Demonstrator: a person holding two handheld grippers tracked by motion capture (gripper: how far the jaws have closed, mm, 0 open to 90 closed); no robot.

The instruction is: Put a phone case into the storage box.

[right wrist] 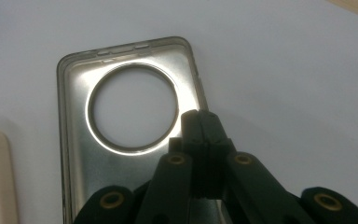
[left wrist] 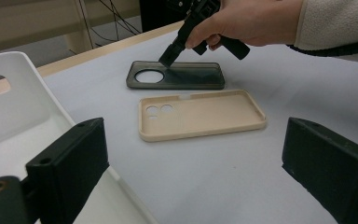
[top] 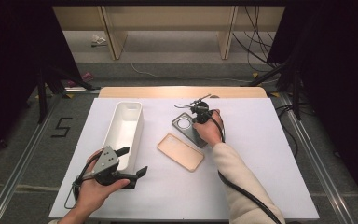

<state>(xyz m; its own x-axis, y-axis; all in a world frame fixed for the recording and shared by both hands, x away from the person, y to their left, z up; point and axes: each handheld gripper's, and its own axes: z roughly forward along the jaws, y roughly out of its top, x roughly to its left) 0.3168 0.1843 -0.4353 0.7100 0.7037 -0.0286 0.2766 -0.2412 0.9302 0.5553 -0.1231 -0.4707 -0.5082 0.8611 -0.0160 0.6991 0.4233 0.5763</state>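
A dark grey translucent phone case (top: 183, 124) with a round camera hole lies flat on the white table top. My right gripper (top: 194, 118) points down at its side wall, and in the right gripper view its jaws (right wrist: 200, 119) are pressed together on that wall of the case (right wrist: 88, 177). A beige phone case (top: 180, 151) lies open side up just in front of it. My left gripper (top: 133, 161) hovers near the front left, open, with nothing between its jaws. In the left gripper view both cases, grey (left wrist: 186, 77) and beige (left wrist: 200, 114), lie ahead of the left gripper (left wrist: 196, 172).
A long white bin (top: 135, 126) stands lengthwise on the left of the table, right beside my left gripper, and its wall (left wrist: 9, 60) shows in the left gripper view. The wooden table edge (top: 182, 92) runs along the back. Cables lie on the floor beyond.
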